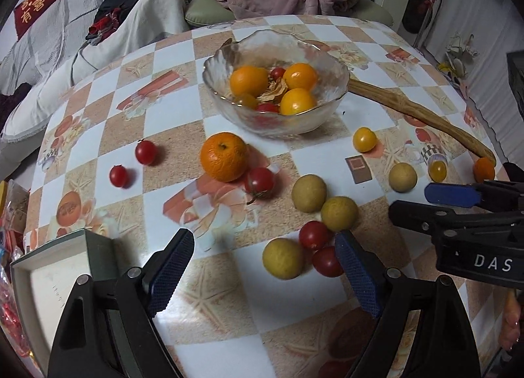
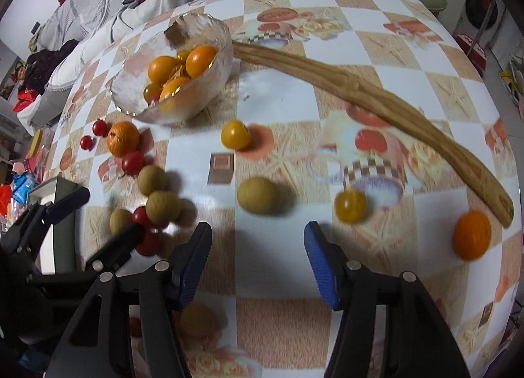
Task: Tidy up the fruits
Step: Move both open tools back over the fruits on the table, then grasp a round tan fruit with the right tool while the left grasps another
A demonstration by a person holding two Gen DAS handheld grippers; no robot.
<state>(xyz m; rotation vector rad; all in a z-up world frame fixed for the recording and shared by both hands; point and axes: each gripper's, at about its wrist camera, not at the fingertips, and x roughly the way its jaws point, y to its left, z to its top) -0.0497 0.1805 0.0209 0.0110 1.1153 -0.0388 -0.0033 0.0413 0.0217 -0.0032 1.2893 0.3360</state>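
A: What's in the glass bowl [image 1: 275, 89]?

B: Three yellow-orange round fruits [image 1: 299, 76] sit highest, with red cherry tomatoes [image 1: 277, 72] tucked among them and a dry papery husk [image 1: 273, 89] in the middle. The bowl stands on the checked tablecloth [image 1: 229, 279], toward the far side.

A: And the fruit outside it?

B: Just in front of the bowl lies a mandarin [image 1: 224, 157], touching a red tomato with a stem [image 1: 259, 181]. Two small red tomatoes [image 1: 145, 152] sit apart to its left. Nearer the camera is a cluster: three tan-green round fruits [image 1: 308, 193] and two red tomatoes [image 1: 314, 234], packed close together. Off to the right are a yellow tomato [image 1: 364, 139], another tan-green fruit [image 2: 259, 195], a second yellow one [image 2: 349, 206] and a small orange fruit [image 2: 471, 235] near the table's edge.

A: Any other container?

B: A shallow white tray with a dark rim [image 1: 49, 266] at the near left; I cannot tell what it holds.

A: The grippers?

B: The left gripper [image 1: 265, 266] has its blue pads spread wide, holding nothing, over the near cluster. The right gripper [image 2: 257, 263] is spread wide too, empty, above bare cloth near the lone tan-green fruit.

A: Anything else?

B: A long curved wooden stick [image 2: 360, 93] runs from the bowl toward the right edge.
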